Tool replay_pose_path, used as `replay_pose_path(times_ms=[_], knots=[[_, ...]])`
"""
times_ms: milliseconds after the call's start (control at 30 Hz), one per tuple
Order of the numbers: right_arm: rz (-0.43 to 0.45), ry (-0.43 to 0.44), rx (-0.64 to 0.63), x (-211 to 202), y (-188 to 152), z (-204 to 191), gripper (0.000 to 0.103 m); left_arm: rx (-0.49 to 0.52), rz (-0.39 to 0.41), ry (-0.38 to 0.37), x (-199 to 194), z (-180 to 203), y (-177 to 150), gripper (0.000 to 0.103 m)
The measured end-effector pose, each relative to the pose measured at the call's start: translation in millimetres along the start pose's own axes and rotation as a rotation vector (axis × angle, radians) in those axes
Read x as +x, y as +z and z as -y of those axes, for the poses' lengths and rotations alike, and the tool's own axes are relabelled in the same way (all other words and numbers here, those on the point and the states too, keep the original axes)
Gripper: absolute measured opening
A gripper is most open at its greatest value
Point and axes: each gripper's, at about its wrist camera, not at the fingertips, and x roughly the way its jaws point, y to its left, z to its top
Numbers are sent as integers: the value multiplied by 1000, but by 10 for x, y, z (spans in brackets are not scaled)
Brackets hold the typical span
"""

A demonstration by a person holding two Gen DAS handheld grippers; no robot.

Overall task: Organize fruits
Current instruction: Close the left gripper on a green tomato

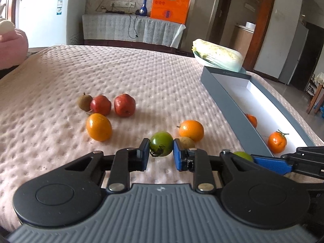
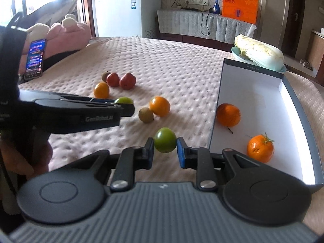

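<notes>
My left gripper (image 1: 161,154) is shut on a green tomato (image 1: 161,146) just above the pink bedspread (image 1: 141,81). My right gripper (image 2: 165,150) is shut on a second green fruit (image 2: 165,142), held above the bed beside the box. The grey box with white inside (image 2: 253,101) holds two oranges (image 2: 228,115) (image 2: 260,148). Loose on the bed lie two yellow-orange fruits (image 1: 99,127) (image 1: 191,130), two red fruits (image 1: 100,105) (image 1: 124,105) and two brown fruits (image 1: 84,102) (image 1: 187,142). The left gripper shows in the right wrist view (image 2: 125,107).
A cabbage on a plate (image 1: 217,55) sits behind the box at the bed's right edge. A pink plush pillow (image 2: 66,34) and a phone (image 2: 35,57) lie at the far left. A white fridge (image 2: 121,10) and a cabinet (image 1: 131,28) stand beyond the bed.
</notes>
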Motion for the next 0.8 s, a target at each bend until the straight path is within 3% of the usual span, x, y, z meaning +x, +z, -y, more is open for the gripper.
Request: replay_pose_path(times_ms=[233, 800], knots=[[62, 10, 22, -98, 34, 38, 27, 9, 15, 5, -59, 40, -5, 29], [114, 1, 62, -252, 62, 179, 27, 66, 56, -32, -124, 302, -1, 29]])
